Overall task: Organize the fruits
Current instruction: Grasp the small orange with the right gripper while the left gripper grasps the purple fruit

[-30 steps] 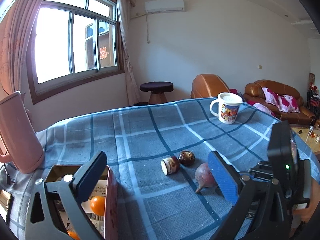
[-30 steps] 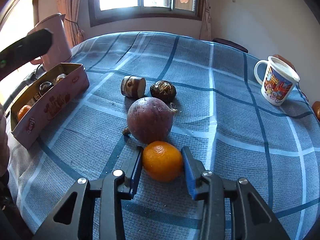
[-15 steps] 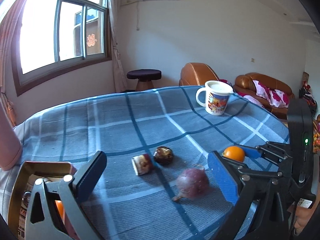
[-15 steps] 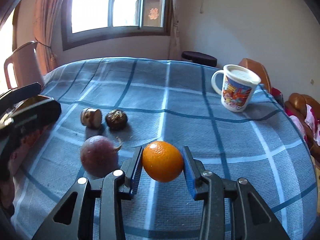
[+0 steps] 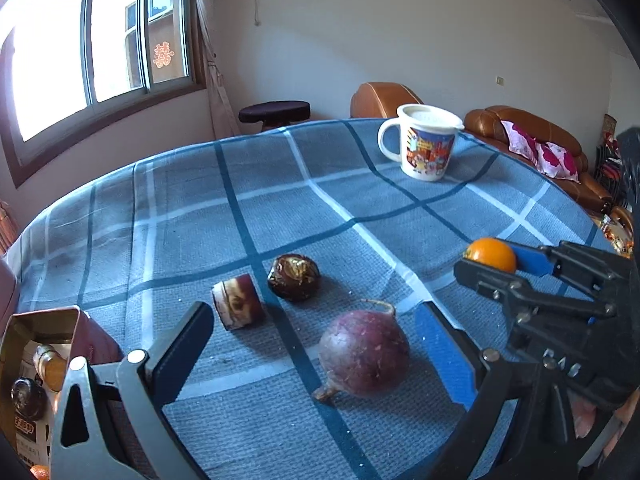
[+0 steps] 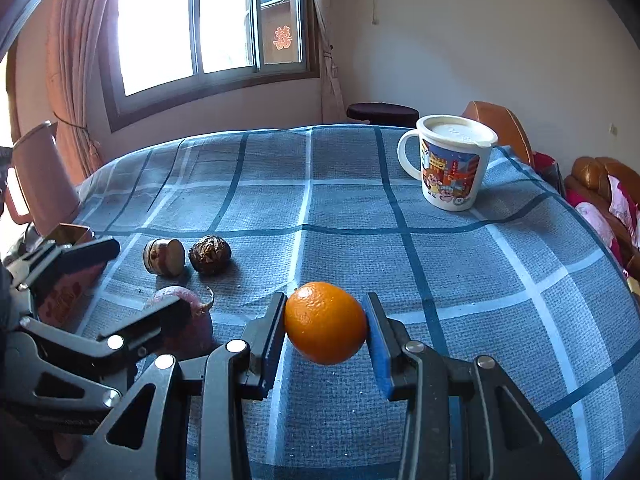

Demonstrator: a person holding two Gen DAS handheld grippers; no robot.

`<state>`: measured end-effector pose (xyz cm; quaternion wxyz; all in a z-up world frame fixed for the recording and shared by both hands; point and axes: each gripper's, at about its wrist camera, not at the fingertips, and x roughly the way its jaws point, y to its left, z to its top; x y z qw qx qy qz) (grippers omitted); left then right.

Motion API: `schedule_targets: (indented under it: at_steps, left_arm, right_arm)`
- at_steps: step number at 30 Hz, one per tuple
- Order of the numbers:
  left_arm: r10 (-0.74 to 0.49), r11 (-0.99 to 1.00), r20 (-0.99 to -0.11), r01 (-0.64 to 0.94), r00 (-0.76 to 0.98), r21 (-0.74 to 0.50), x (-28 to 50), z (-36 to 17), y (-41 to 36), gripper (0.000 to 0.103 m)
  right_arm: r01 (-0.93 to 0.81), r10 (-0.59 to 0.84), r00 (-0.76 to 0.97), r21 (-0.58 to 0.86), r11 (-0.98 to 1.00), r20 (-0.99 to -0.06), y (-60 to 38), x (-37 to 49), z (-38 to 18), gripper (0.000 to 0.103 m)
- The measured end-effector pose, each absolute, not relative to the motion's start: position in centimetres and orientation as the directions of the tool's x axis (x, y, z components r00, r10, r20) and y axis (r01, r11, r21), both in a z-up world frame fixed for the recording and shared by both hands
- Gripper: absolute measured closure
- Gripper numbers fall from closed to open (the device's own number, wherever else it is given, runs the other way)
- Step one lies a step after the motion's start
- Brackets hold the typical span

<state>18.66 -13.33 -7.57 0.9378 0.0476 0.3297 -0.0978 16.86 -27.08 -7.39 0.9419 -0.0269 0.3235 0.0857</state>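
My right gripper [image 6: 326,330] is shut on an orange [image 6: 326,329] and holds it above the checked tablecloth; the orange also shows in the left wrist view [image 5: 493,254]. My left gripper [image 5: 320,350] is open, its fingers either side of a purple round fruit [image 5: 364,353], just in front of it. That fruit shows partly hidden in the right wrist view [image 6: 188,320]. A cut brown piece [image 5: 238,306] and a dark brown wrinkled fruit [image 5: 294,277] lie behind it. An open box [image 5: 36,364] with fruit inside sits at the lower left.
A white cartoon mug with a lid [image 5: 426,146] stands at the table's far right. A pink kettle [image 6: 38,178] stands at the far left by the box. The blue checked tablecloth [image 6: 360,220] covers the round table. Sofas and a stool are beyond.
My right gripper has lifted the orange off the table and carried it right, away from the purple fruit. My left gripper has swung from over the box to the purple fruit.
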Motion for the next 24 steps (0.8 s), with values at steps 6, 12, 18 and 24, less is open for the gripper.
schedule_targets:
  at_steps: [6,12,18,24]
  left_arm:
    - [-0.18,0.966,-0.674,0.259,0.716,0.017,19.4,-8.3,-14.2,0.013]
    - [-0.26,0.951,-0.721,0.301,0.643,-0.074,20.4,-9.3,-14.1,0.022]
    - [-0.323,0.93,-0.725,0.347,0.608,-0.123,20.4,-9.4,-14.4,0.041]
    - [-0.345,0.917,-0.724,0.38,0.598,-0.123,19.7,-9.3,-14.8,0.05]
  right_arm:
    - [-0.176,0.146,0.764,0.015,0.984,-0.628,-27.2,17.2,-7.6,0.063]
    - [-0.17,0.134,0.762,0.003,0.985,-0.633,-27.1,17.2,-7.7,0.063]
    - [-0.169,0.126,0.758,-0.006,0.986,-0.64,-27.0,17.4,-7.8,0.063]
    - [-0.169,0.125,0.761,-0.009,0.986,-0.636,-27.0,17.4,-7.8,0.063]
